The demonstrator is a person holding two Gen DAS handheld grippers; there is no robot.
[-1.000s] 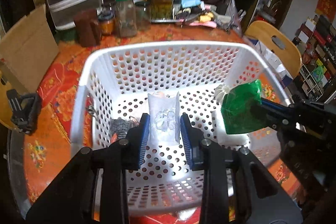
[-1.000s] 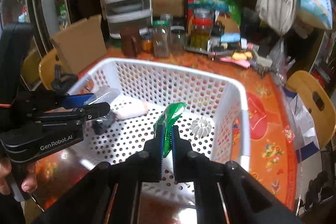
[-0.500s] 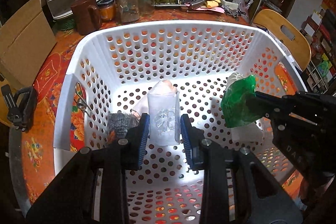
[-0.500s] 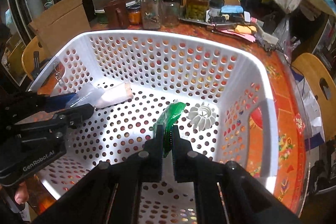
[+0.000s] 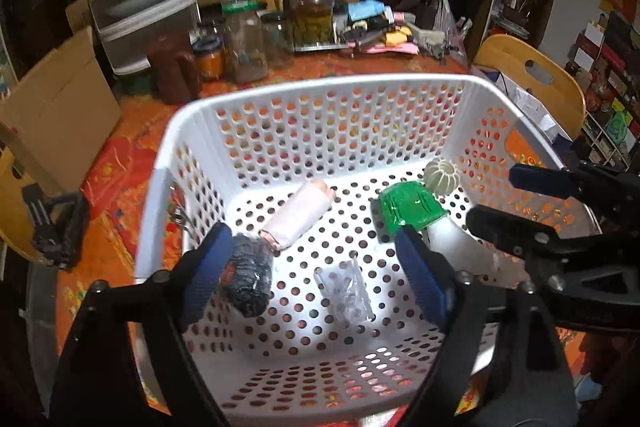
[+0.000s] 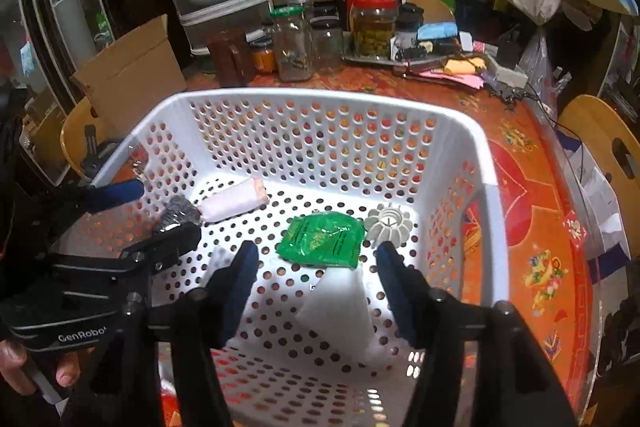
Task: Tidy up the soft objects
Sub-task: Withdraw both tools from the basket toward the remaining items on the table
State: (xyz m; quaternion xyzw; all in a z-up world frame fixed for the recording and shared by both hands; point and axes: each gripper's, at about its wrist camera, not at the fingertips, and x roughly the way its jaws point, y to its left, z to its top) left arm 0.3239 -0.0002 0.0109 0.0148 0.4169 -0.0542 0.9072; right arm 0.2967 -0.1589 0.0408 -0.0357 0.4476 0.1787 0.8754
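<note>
Green packet [image 6: 323,239] now released; both grippers wide.

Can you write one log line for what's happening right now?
left gripper: open, over clear bag | right gripper: open, over green packet | both in basket

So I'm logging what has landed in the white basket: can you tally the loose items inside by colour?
Inside the basket:
Green packet: 1
Pink-white roll: 1
Dark grey bundle: 1
Clear plastic bag: 1
White pieces: 2, a ribbed round piece and a flat white piece
Total: 6
</note>
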